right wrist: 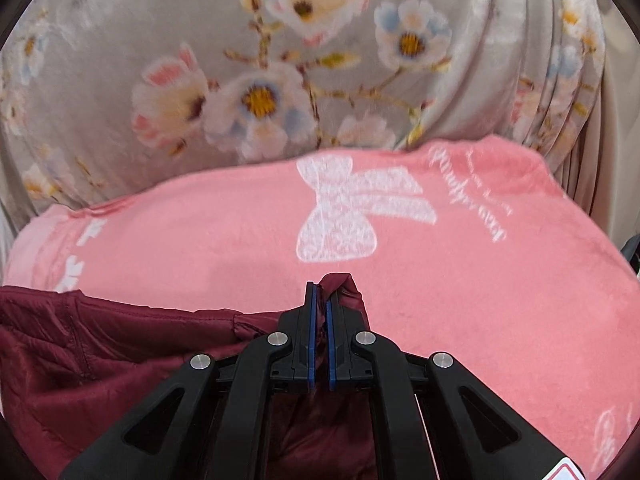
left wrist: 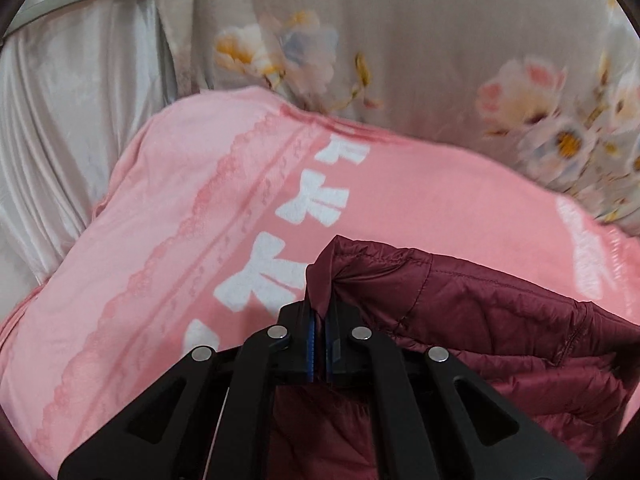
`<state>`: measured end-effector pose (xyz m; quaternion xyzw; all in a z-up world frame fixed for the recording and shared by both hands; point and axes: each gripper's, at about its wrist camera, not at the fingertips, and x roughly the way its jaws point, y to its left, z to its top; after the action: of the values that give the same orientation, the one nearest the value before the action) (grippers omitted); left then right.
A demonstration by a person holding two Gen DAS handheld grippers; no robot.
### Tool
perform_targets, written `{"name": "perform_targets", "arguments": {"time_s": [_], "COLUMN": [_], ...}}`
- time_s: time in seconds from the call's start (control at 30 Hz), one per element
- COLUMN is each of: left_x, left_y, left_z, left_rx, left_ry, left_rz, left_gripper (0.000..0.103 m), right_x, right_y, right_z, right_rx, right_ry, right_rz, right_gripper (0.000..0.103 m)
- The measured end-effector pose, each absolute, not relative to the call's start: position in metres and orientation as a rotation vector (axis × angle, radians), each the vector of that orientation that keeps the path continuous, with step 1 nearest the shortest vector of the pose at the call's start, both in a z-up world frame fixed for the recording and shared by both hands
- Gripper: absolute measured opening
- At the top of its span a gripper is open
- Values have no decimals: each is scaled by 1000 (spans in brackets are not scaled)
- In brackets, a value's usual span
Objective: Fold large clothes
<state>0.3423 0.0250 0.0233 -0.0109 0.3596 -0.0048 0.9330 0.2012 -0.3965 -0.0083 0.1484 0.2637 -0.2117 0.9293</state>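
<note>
pink blanket (right wrist: 460,280) with white bows, floral fabric (right wrist: 120,40) behind

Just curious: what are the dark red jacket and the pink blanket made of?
Jacket: looks like thin nylon or polyester shell, lightly padded; it has a slight sheen, fine crinkles and quilting seams. Blanket: probably soft fleece or plush; matte, fuzzy surface with white bow prints.

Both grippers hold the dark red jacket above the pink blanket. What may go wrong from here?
The left gripper pinches only a small peak of the slick quilted jacket, so it may slip out. The right gripper also holds just a small tip. The pink blanket beneath may drag and wrinkle.
</note>
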Motion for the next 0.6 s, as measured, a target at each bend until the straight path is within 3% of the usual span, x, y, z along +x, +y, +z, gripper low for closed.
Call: {"name": "perform_targets", "arguments": {"time_s": [0.27, 0.47, 0.53, 0.6], "left_x": [386, 389, 389, 379], "left_y": [8, 6, 11, 25], "left_z": [-64, -85, -82, -68], "left_rx": [20, 13, -9, -39], "left_ry": [851, 847, 844, 798], "left_rz": [64, 83, 82, 112], "left_gripper": [4, 12, 18, 44], "right_x": [245, 253, 241, 215], "right_y": [-411, -414, -417, -421], "right_z": [-65, -81, -71, -52], "right_rx": [360, 393, 420, 445], "right_ry": [662, 682, 626, 522], "right_rz": [-433, -440, -432, -445], "right_gripper": [3, 9, 11, 16]}}
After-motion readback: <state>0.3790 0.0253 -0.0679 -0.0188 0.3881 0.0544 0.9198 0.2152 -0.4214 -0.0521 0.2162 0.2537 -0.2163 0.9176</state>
